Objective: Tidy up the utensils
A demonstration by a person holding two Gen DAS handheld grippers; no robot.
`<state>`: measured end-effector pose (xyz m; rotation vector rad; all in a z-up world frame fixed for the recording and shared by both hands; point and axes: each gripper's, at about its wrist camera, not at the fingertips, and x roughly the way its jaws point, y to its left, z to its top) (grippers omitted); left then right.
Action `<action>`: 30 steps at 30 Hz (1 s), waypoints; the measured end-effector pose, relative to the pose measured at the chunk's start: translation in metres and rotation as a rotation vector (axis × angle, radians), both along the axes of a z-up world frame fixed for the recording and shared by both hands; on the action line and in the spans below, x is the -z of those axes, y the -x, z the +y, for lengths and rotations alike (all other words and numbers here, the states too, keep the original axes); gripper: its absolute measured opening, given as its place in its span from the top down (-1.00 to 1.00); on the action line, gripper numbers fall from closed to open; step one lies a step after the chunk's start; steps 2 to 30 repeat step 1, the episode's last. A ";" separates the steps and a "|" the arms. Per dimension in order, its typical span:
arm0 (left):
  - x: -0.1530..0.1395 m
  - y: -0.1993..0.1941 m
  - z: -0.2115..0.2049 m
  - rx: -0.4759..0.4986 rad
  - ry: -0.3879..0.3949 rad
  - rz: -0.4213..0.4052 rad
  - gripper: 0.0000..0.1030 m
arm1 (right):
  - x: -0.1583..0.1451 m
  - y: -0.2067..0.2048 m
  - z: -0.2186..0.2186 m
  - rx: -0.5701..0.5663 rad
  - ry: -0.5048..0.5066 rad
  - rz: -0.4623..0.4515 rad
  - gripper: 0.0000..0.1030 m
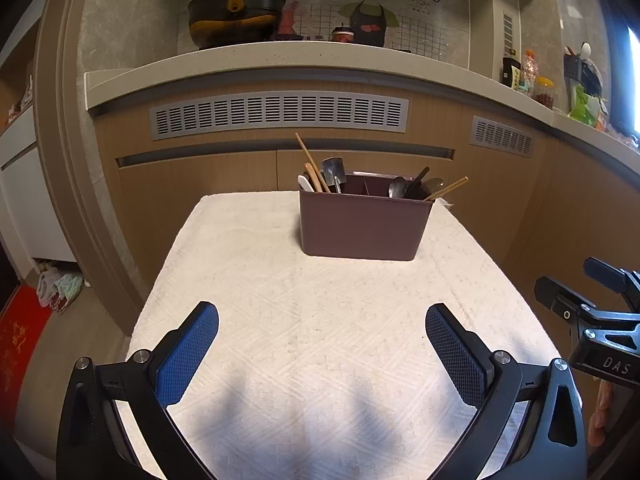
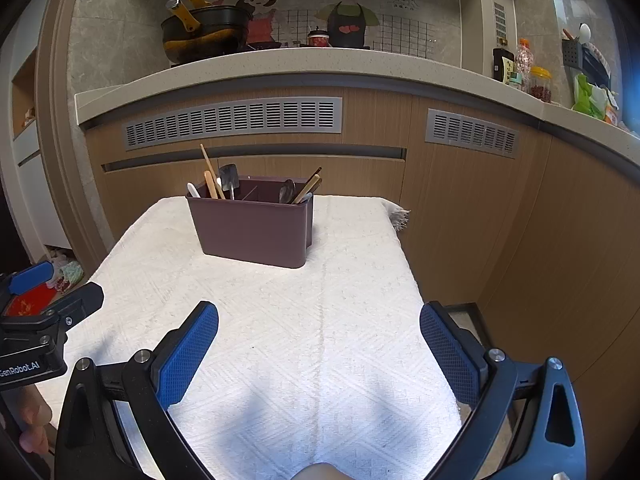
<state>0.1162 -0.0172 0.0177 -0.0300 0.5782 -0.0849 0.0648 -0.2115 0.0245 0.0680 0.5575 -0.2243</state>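
Note:
A brown plastic utensil holder [image 1: 362, 224] stands at the far end of a table covered with a white cloth [image 1: 312, 320]; it also shows in the right wrist view [image 2: 252, 232]. Chopsticks [image 1: 310, 162], a metal spatula [image 1: 334, 172] and a white spoon lean in its left compartment. Metal spoons [image 1: 398, 187] and more chopsticks [image 1: 446, 189] lean in its right compartment. My left gripper [image 1: 322, 320] is open and empty above the near part of the cloth. My right gripper [image 2: 319, 320] is open and empty too, and shows at the right edge of the left wrist view [image 1: 576, 288].
Wooden cabinets with grey vents [image 1: 280, 114] stand behind the table under a pale countertop [image 1: 280, 60]. A black pot [image 1: 236, 20] and jars [image 1: 544, 92] sit on it. The table's right edge drops off beside the cabinets [image 2: 412, 280]. A red mat [image 1: 16, 340] lies on the floor at left.

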 end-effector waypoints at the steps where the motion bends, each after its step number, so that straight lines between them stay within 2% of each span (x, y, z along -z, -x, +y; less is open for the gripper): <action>1: 0.000 0.000 -0.001 -0.001 -0.006 -0.002 -0.99 | 0.000 0.000 -0.001 0.000 -0.002 0.000 -0.95; 30: 0.000 0.000 -0.001 -0.001 -0.006 -0.002 -0.99 | 0.000 0.000 -0.001 0.000 -0.002 0.000 -0.95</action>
